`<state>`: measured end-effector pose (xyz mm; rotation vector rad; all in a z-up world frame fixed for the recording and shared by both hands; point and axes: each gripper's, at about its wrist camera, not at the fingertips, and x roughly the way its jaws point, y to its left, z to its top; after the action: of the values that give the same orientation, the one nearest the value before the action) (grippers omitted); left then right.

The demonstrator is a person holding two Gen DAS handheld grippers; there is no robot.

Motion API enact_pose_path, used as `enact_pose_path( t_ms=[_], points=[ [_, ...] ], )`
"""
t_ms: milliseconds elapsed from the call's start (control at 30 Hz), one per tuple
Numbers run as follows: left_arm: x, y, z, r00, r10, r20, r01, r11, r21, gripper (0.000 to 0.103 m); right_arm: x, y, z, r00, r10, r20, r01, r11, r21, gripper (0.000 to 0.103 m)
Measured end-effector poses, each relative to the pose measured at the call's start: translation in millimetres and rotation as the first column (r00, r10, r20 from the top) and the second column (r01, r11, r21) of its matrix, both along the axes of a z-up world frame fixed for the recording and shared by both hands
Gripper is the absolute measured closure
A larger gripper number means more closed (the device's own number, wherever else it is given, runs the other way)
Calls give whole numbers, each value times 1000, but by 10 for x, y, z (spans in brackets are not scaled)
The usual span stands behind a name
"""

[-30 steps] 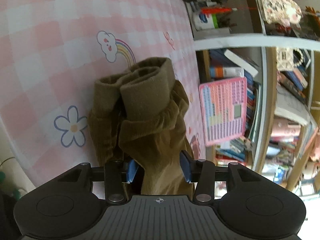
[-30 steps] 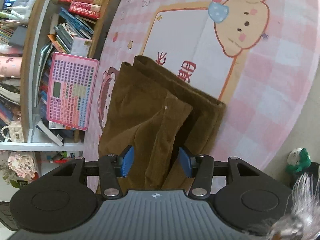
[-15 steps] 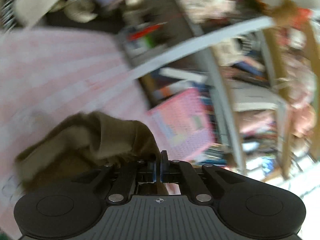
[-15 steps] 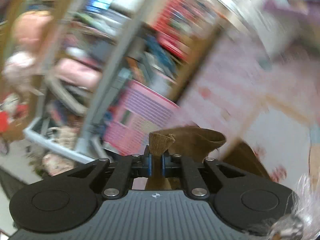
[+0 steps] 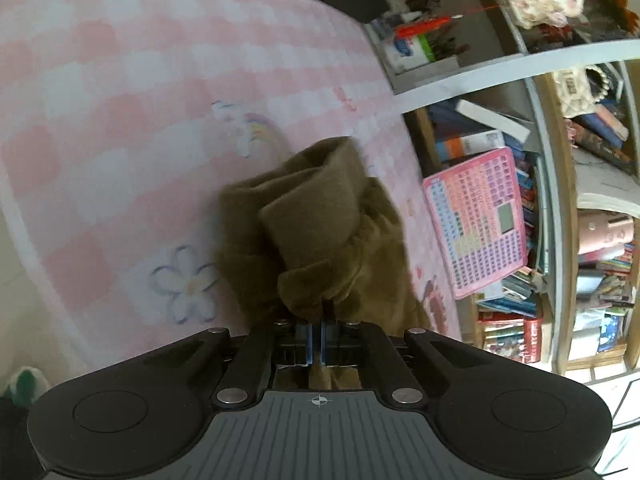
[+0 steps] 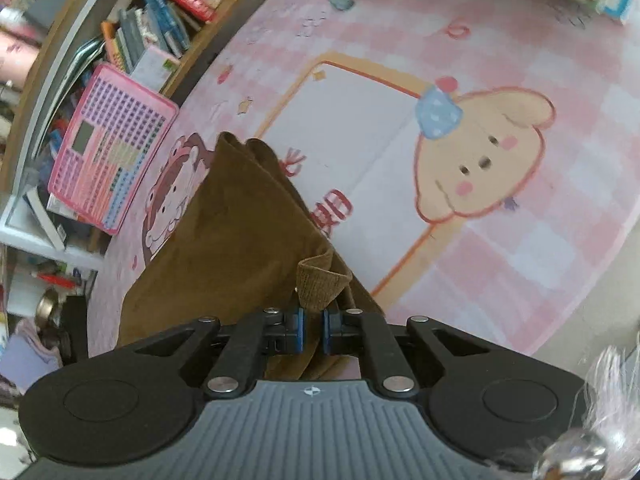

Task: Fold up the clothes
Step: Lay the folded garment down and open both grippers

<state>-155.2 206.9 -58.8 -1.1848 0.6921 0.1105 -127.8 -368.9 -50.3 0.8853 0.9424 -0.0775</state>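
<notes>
left gripper (image 5: 321,334): jaws pinching the bunched end of the soft brown corduroy trousers (image 5: 320,232) | trousers: lying on the pink checked play mat (image 5: 120,92), partly lifted | right gripper (image 6: 311,330): jaws pinching a folded hem | feel: likely light, floppy, not slippery; hold edges and corners

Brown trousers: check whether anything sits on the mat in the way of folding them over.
Nothing visible does. Both tongs, left and right, are shut on the brown trousers, and the pink mat beside them lies bare. The pink toy keyboard stands off the mat, against the bookshelf.
</notes>
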Motion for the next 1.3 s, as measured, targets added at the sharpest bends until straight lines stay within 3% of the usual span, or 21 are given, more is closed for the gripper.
enact_pose_path(
  t_ms=[67,133,167,200,267,333,400,433,500,567,633,767,1000,1067,1167,1300],
  points=[
    [42,-82,332,991,-56,118,53,998,31,101,25,7,25,1000,11,3,-11,1000,-27,94],
    [70,-173,681,962,-129,243,112,990,81,101,23,51,11,1000,17,-5,-17,999,-48,94],
    [63,-213,820,943,-169,286,139,983,123,101,21,72,4,1000,19,-9,-20,998,-58,94],
    [44,-216,835,942,-180,285,145,979,141,100,8,74,4,1000,18,-6,-18,998,-60,94],
    [-2,-177,715,959,-162,232,131,981,142,100,-18,78,5,1000,16,1,-16,998,-64,94],
    [-70,-88,356,991,-102,83,93,990,109,100,-34,84,9,1000,17,4,-17,997,-71,94],
    [-112,-4,-11,997,-42,-66,45,998,43,99,-33,96,19,1000,24,1,-24,996,-82,94],
    [-145,21,-118,996,-21,-89,22,1000,11,96,-33,103,35,1000,30,-5,-31,995,-91,94],
    [-204,41,-145,998,-3,-64,2,1000,-16,88,-28,122,77,999,38,-10,-39,994,-104,88],
    [-208,52,-125,999,-12,-39,12,1000,-14,77,-34,140,117,999,41,-1,-41,995,-96,71],
    [-226,66,-59,1000,-8,-30,8,1000,7,67,-47,192,189,999,47,10,-45,993,-113,62],
    [-376,96,64,999,42,-24,-40,997,67,40,-122,351,368,999,41,28,-35,979,-199,56],
    [-405,125,51,991,79,-112,-66,991,114,33,-158,573,564,998,-7,60,30,917,-397,52],
    [-364,93,103,991,68,-117,-48,985,165,33,-187,621,643,995,-37,98,77,891,-448,37],
    [-328,13,220,993,34,-115,0,958,287,28,-226,738,743,989,-37,144,107,853,-511,27],
    [-265,-124,258,984,-27,-174,101,898,429,23,-231,1005,759,987,75,144,14,843,-538,23]
  ],
)
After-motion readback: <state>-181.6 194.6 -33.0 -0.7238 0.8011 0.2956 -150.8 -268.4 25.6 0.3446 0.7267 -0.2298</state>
